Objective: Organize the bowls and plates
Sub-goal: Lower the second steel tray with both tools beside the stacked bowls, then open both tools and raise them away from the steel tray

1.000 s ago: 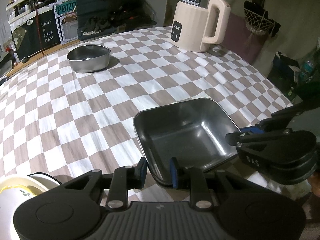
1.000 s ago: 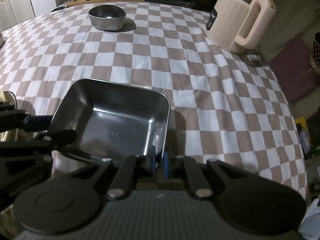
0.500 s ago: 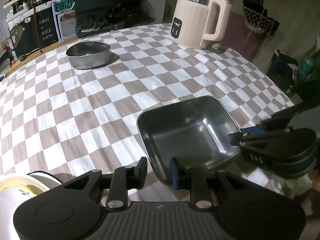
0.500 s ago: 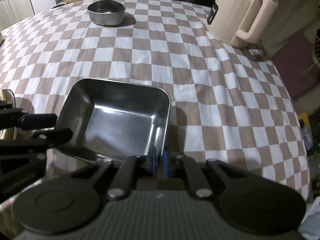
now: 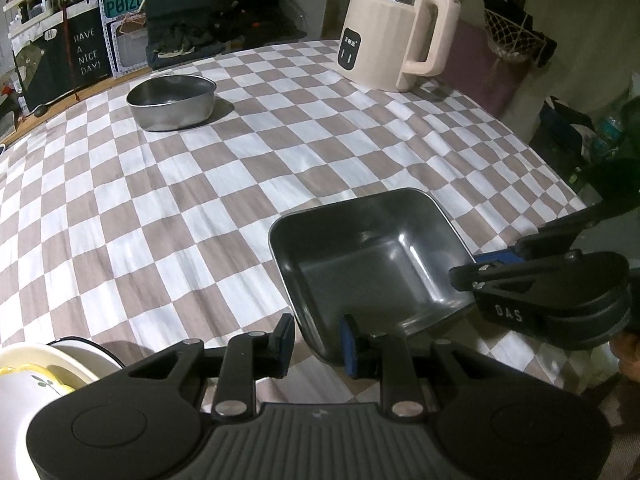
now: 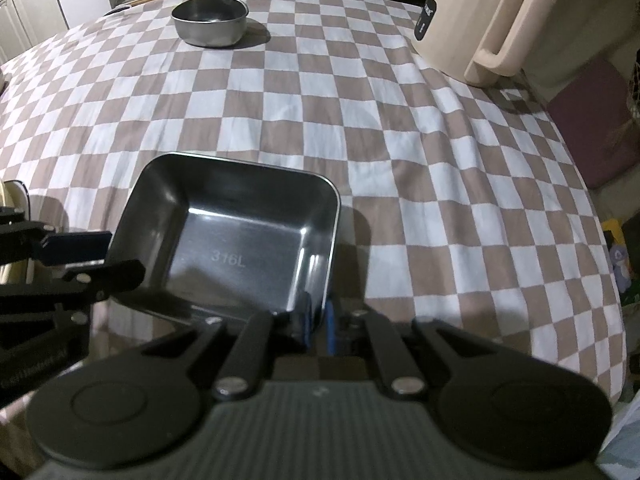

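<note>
The right gripper (image 6: 316,322), clamped on the square steel dish (image 6: 240,236)'s rim, is opening; the left gripper (image 5: 316,340) straddles its near corner, unclamped; handover likely beginning.

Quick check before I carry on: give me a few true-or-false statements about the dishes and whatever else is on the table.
1. The square steel dish is empty. True.
2. The round steel bowl sits inside the square steel dish. False: it stands apart, at the far side of the checkered cloth.
3. The cream kettle stands upright on the cloth. True.
4. The dish floor is stamped 304. False: it reads 316L.
</note>
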